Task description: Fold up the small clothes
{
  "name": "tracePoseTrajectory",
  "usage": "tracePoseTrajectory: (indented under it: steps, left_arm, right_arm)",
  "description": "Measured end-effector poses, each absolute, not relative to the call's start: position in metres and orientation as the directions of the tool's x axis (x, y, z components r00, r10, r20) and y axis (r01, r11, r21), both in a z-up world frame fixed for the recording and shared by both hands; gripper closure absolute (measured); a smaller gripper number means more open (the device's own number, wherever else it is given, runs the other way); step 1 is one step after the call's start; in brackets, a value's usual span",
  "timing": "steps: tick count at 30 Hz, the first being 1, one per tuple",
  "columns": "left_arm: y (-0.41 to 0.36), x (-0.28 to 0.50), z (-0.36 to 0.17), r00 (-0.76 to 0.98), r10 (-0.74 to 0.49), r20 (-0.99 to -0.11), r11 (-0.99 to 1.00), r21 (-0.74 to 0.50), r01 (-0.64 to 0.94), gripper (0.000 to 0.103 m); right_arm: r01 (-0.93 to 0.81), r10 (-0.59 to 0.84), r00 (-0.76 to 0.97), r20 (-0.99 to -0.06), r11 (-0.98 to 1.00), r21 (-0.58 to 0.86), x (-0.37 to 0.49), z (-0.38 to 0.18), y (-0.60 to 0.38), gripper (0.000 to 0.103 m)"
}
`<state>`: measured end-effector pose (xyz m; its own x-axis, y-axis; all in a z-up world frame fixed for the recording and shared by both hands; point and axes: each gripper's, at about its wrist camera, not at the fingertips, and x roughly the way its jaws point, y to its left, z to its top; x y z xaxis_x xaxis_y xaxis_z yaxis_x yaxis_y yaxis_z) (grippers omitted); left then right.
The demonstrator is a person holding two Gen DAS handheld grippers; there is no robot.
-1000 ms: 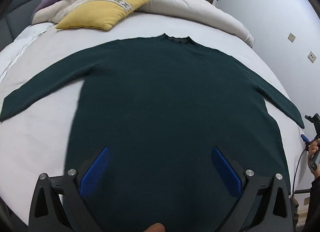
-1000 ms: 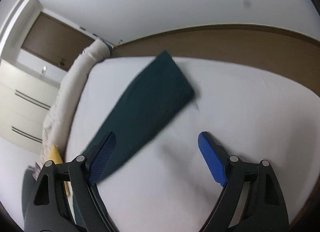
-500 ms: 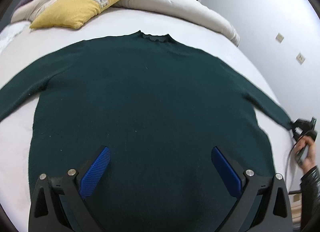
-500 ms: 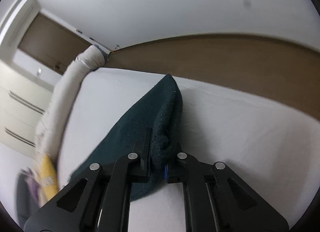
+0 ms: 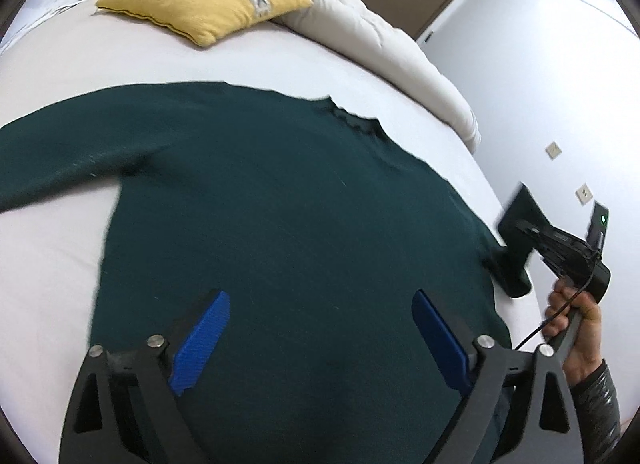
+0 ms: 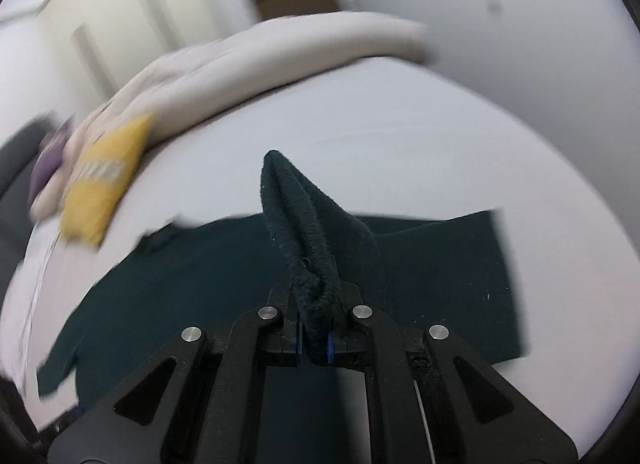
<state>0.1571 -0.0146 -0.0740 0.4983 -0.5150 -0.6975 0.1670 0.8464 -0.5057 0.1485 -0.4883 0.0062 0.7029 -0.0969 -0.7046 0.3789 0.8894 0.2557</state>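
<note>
**A:** Since the half-second-earlier frame, the right gripper (image 6: 316, 344) has lifted the cuff of the right sleeve (image 6: 304, 232) off the sheet and swung it inward; its view now faces the headboard end, blurred with motion, where earlier it faced the wall and bed edge.

**B:** Grip state?

**A:** Right jaws closed tight on the cuff, knit bunched between the blue pads. In the left wrist view the raised sleeve shows at the right edge of the frame, held by the person's right hand (image 5: 576, 328). Left gripper (image 5: 320, 340) hangs with its jaws spread wide, holding nothing, at the lower centre of its frame over the hem area.

**B:** Garment position?

**A:** Dark green sweater (image 5: 280, 203) lies flat, neck toward the yellow cushion (image 5: 208, 3) at upper left, on the white bed sheet (image 5: 60, 63). Left sleeve (image 5: 60, 159) is stretched out at the left edge of the frame.

**B:** Meaning for the task?

**A:** Judged as the first fold in progress: right sleeve being carried across the body. Left sleeve not yet folded.
</note>
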Motion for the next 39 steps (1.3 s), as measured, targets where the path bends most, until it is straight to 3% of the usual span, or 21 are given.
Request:
tracePoseTrajectory:
  steps: [10,11,13,14,15,18,23,25,29,31,33,39]
  left_arm:
    - [0.025,0.173,-0.080,0.526,-0.506,-0.684,0.838,-0.534,0.112,0.011]
    - [0.024,0.175,-0.080,0.524,-0.511,-0.681,0.835,-0.539,0.113,0.011]
    - [0.020,0.178,-0.081,0.520,-0.518,-0.679,0.831,-0.542,0.120,0.011]
    - [0.017,0.179,-0.080,0.519,-0.522,-0.677,0.830,-0.543,0.127,0.011]
    - [0.013,0.181,-0.079,0.519,-0.526,-0.674,0.829,-0.543,0.135,0.011]
    - [-0.010,0.195,-0.076,0.503,-0.544,-0.671,0.823,-0.545,0.163,0.011]
    - [-0.075,0.232,-0.073,0.457,-0.549,-0.699,0.833,-0.499,0.239,0.013]
    - [-0.095,0.246,-0.081,0.429,-0.532,-0.730,0.847,-0.474,0.243,0.024]
    - [-0.131,0.274,-0.106,0.375,-0.448,-0.812,0.892,-0.377,0.249,0.060]
    - [-0.133,0.276,-0.108,0.391,-0.426,-0.816,0.903,-0.356,0.241,0.069]
    - [-0.131,0.277,-0.106,0.391,-0.433,-0.812,0.900,-0.365,0.239,0.088]
    - [-0.112,0.272,-0.062,0.501,-0.446,-0.741,0.895,-0.356,0.270,0.091]
  right_arm:
    - [0.132,0.147,0.636,-0.758,0.947,0.294,0.184,-0.058,-0.290,0.094]
    - [0.128,0.139,0.624,-0.769,0.952,0.277,0.162,-0.068,-0.273,0.090]
    - [0.117,0.153,0.610,-0.777,0.953,0.279,0.154,-0.076,-0.265,0.066]
    - [0.114,0.172,0.618,-0.767,0.946,0.303,0.148,-0.077,-0.258,0.047]
    - [0.108,0.198,0.639,-0.743,0.934,0.342,0.141,-0.075,-0.265,0.038]
    - [0.102,0.200,0.693,-0.693,0.924,0.369,0.110,-0.065,-0.283,0.031]
    - [0.096,0.201,0.718,-0.667,0.920,0.381,0.060,-0.045,-0.337,0.031]
    - [0.129,0.166,0.730,-0.663,0.919,0.372,0.037,-0.042,-0.360,0.031]
    - [0.218,0.097,0.760,-0.643,0.894,0.392,0.003,-0.038,-0.408,0.031]
    - [0.258,0.072,0.768,-0.636,0.875,0.410,-0.006,-0.038,-0.429,0.031]
    - [0.282,0.051,0.777,-0.627,0.862,0.420,-0.016,-0.037,-0.444,0.031]
    - [0.355,-0.016,0.775,-0.631,0.837,0.416,-0.029,-0.036,-0.476,0.031]
